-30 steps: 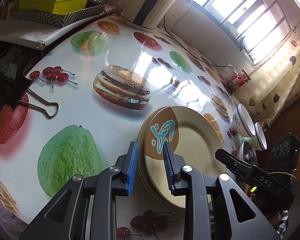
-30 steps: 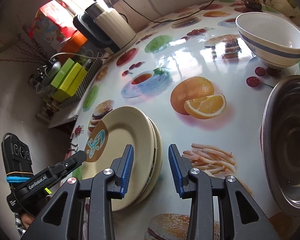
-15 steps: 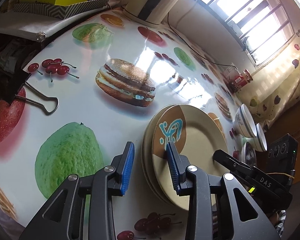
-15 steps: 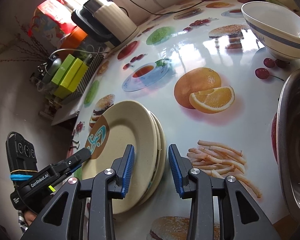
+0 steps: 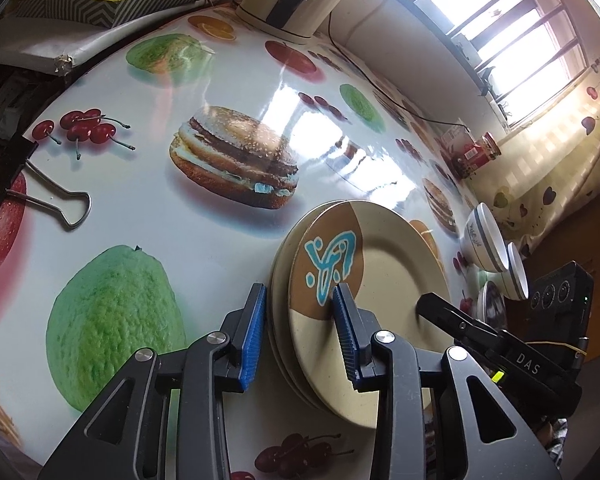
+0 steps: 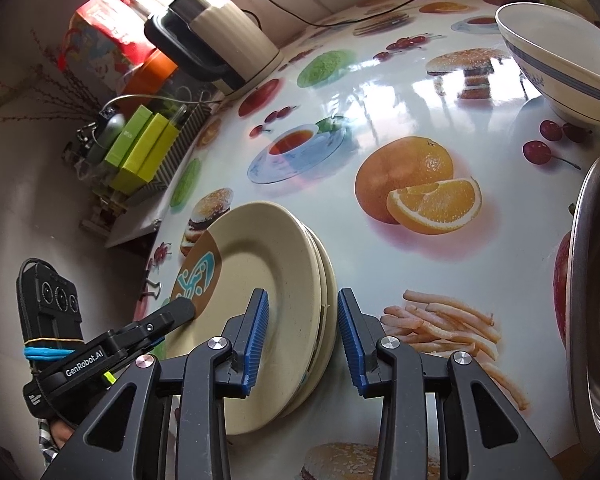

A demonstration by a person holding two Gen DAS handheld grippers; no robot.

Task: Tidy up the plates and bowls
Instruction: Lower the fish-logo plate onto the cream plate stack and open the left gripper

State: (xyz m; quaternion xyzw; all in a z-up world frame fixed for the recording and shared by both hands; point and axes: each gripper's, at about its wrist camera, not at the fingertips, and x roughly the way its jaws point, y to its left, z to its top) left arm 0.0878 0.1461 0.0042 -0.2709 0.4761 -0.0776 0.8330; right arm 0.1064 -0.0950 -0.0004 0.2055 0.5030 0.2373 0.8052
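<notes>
A stack of cream plates (image 5: 384,264) with a brown patch and blue mark on top lies on the fruit-print table; it also shows in the right wrist view (image 6: 268,280). My left gripper (image 5: 298,328) is open, its jaws straddling the stack's near-left rim. My right gripper (image 6: 302,336) is open, its jaws straddling the stack's opposite rim. Two white bowls with blue bands (image 5: 486,240) stand beyond the plates, one of them in the right wrist view (image 6: 560,68). A steel bowl (image 6: 596,280) sits at the right edge.
A kettle (image 6: 224,40) and its cord stand at the table's back. Green boxes (image 6: 144,148) sit on a side shelf. A binder clip (image 5: 40,196) grips the table's left edge. A red jar (image 5: 476,152) stands near the window.
Both grippers have moved in along the plate stack's rim from opposite sides. The left jaws have spread wider. The plates have not moved.
</notes>
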